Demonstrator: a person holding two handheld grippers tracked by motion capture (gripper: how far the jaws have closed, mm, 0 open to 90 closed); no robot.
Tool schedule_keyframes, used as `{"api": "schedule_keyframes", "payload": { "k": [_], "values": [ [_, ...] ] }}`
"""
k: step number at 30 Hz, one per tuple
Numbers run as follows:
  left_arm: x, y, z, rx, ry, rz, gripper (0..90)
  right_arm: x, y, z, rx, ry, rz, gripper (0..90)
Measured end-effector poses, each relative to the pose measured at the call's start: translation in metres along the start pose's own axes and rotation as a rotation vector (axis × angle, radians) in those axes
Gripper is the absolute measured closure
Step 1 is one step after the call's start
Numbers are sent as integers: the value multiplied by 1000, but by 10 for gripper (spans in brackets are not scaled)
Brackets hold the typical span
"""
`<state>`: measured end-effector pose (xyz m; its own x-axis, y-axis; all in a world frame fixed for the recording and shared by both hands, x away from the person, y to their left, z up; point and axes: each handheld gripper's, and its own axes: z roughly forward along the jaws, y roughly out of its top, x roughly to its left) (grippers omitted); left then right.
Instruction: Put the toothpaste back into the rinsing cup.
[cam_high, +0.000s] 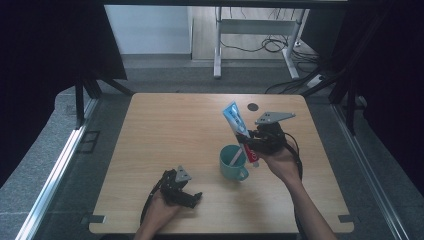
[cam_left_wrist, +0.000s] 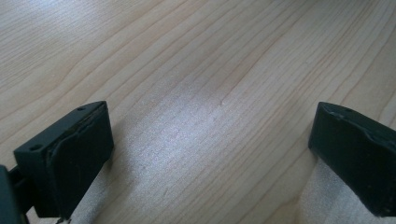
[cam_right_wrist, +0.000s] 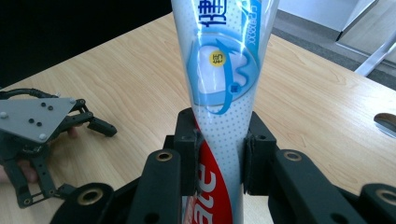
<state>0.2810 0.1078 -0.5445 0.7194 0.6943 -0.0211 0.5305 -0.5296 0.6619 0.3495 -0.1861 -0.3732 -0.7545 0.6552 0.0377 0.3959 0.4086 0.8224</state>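
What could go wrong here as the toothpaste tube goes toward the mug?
1. The right gripper pinches the toothpaste tube near its lower end, so the long upper part may swing or slip.
2. A toothbrush already leans in the teal mug; the tube's cap could catch it or the rim.
3. The left gripper rests open, apart from the mug, so a knock might tip it.

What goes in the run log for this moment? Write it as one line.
right gripper: shut on toothpaste tube | tube: upright, cap end beside teal mug | left gripper: open, over bare table
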Motion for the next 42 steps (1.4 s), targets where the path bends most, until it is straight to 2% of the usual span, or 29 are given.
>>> {"api": "schedule_keyframes", "payload": {
  "k": [26, 42],
  "values": [
    [0, 0, 0, 0, -1, 1, 0, 12, 16, 30, -31, 5, -12, 714],
    [0, 0, 0, 0, 1, 0, 0, 14, 7, 52, -23, 8, -13, 713]
  ]
}}
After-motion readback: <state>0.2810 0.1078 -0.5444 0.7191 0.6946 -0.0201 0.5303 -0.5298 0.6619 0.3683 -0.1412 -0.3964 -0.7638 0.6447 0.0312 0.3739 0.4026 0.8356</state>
